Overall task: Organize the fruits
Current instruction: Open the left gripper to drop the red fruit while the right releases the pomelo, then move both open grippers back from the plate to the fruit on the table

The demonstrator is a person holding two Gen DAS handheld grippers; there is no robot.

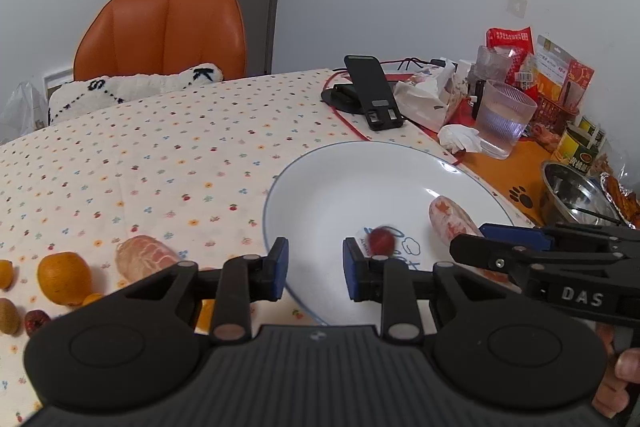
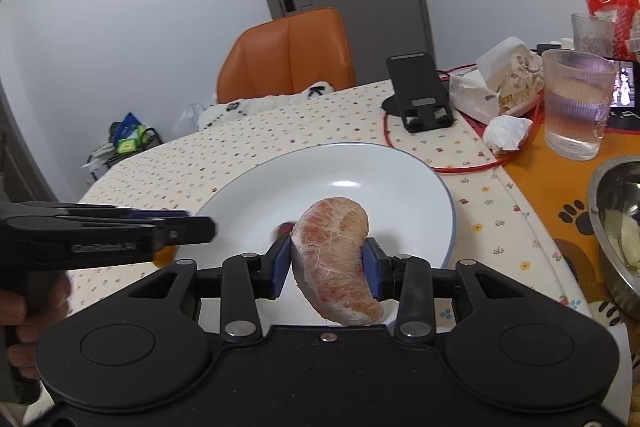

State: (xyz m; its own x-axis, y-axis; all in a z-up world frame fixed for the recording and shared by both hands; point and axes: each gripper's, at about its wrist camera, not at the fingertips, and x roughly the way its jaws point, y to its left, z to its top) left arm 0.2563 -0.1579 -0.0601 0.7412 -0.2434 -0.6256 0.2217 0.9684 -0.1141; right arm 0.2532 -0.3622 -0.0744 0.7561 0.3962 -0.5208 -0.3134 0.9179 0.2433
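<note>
Up close, the right tongs [image 2: 327, 267] are clamped on a peeled grapefruit segment [image 2: 336, 259] above a white plate [image 2: 400, 179]. Beside them, the left tongs [image 1: 315, 269] stand apart, empty, over the plate's near rim, a small red fruit [image 1: 381, 239] just beyond. Oranges [image 1: 64, 279] lie on the counter [image 1: 140, 155].

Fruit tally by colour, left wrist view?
Pink peeled citrus segments: 2
Round orange citrus fruits: 4, two mostly hidden
Small red fruits: 2
Brown oval fruit: 1
Total: 9
</note>
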